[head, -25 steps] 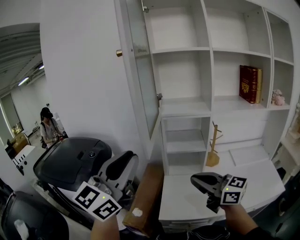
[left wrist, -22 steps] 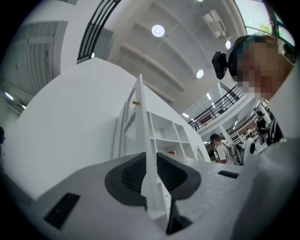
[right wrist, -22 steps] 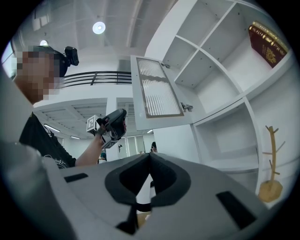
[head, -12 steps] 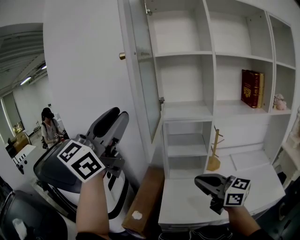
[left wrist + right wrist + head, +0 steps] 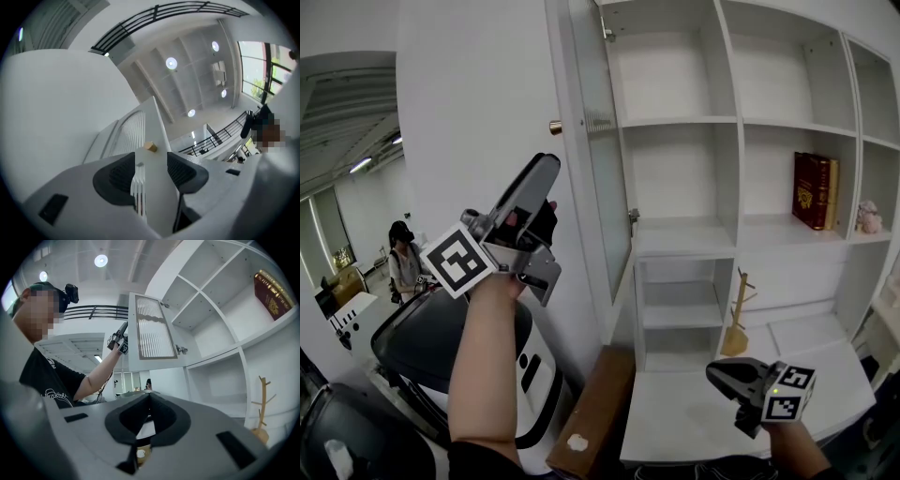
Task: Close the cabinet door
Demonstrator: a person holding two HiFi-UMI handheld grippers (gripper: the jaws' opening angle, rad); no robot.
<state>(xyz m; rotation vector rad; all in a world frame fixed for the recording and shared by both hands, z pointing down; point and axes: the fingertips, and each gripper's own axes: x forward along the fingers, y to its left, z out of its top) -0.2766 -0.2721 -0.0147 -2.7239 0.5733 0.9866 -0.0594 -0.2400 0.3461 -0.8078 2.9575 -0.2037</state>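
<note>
The cabinet door (image 5: 602,178), white-framed with a ribbed glass pane, stands wide open at the left side of the white shelf unit (image 5: 675,122). A small brass knob (image 5: 555,127) sticks out of its outer face. My left gripper (image 5: 546,192) is raised just below that knob and points up at it. Its jaws have just been opening and stand open. In the left gripper view the door's edge (image 5: 157,140) and the knob (image 5: 150,146) show between the pads (image 5: 121,176), untouched. My right gripper (image 5: 714,371) stays low over the white counter (image 5: 684,412), shut and empty, seen also as the right gripper (image 5: 149,399).
Red books (image 5: 816,190) and a small pink figure (image 5: 869,217) sit on the right shelves. A wooden stand (image 5: 736,319) rises from the counter. A cardboard box (image 5: 591,412) leans below the door. A black and white machine (image 5: 412,342) stands at the left, with a person (image 5: 401,258) far behind.
My left gripper has risen from beside the machine up to the door's knob, tilting upward, and its jaws have opened. The right gripper has stayed low over the counter.
</note>
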